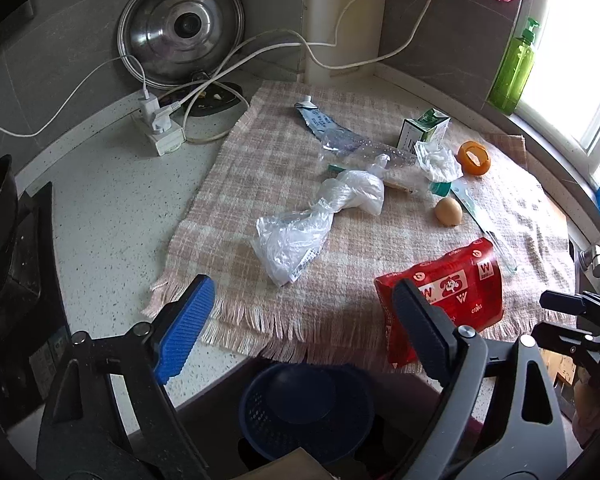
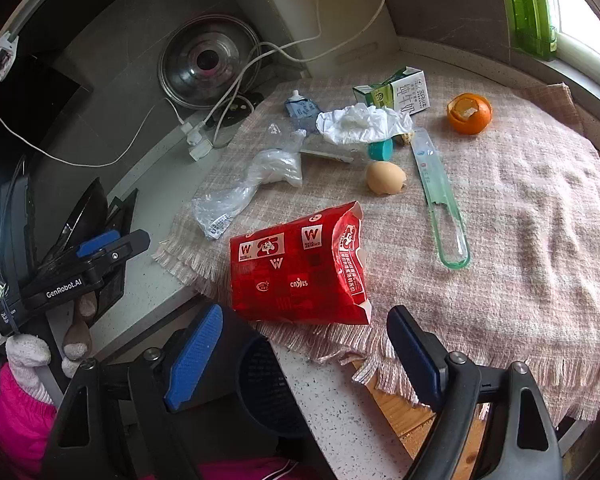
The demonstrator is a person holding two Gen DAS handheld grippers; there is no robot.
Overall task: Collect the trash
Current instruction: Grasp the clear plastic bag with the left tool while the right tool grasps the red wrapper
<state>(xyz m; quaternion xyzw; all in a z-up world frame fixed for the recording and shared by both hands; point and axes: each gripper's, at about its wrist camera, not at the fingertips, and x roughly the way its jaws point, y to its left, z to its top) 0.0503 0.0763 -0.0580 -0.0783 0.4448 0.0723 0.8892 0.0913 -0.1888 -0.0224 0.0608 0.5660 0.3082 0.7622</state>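
Trash lies on a pink checked cloth point(image 1: 260, 152) point(image 2: 520, 208): a red carton point(image 1: 444, 292) point(image 2: 300, 268), a twisted clear plastic bag point(image 1: 316, 220) point(image 2: 244, 188), an eggshell point(image 1: 448, 211) point(image 2: 385, 177), an orange peel point(image 1: 474, 158) point(image 2: 469, 113), a green milk carton point(image 1: 424, 128) point(image 2: 396, 94), crumpled white plastic point(image 1: 438, 162) point(image 2: 362, 124), a clear bottle point(image 1: 360, 148) and a green plastic strip point(image 2: 440, 196). My left gripper point(image 1: 304, 324) is open and empty above the cloth's near edge. My right gripper point(image 2: 304, 356) is open and empty, just short of the red carton.
A dark blue basket point(image 1: 306, 412) point(image 2: 268, 388) stands below the counter edge. A metal lid point(image 1: 180, 36), a power strip with cables point(image 1: 160, 128) and a green soap bottle point(image 1: 514, 68) stand at the back. A dark stove and pan point(image 1: 4, 240) are at left.
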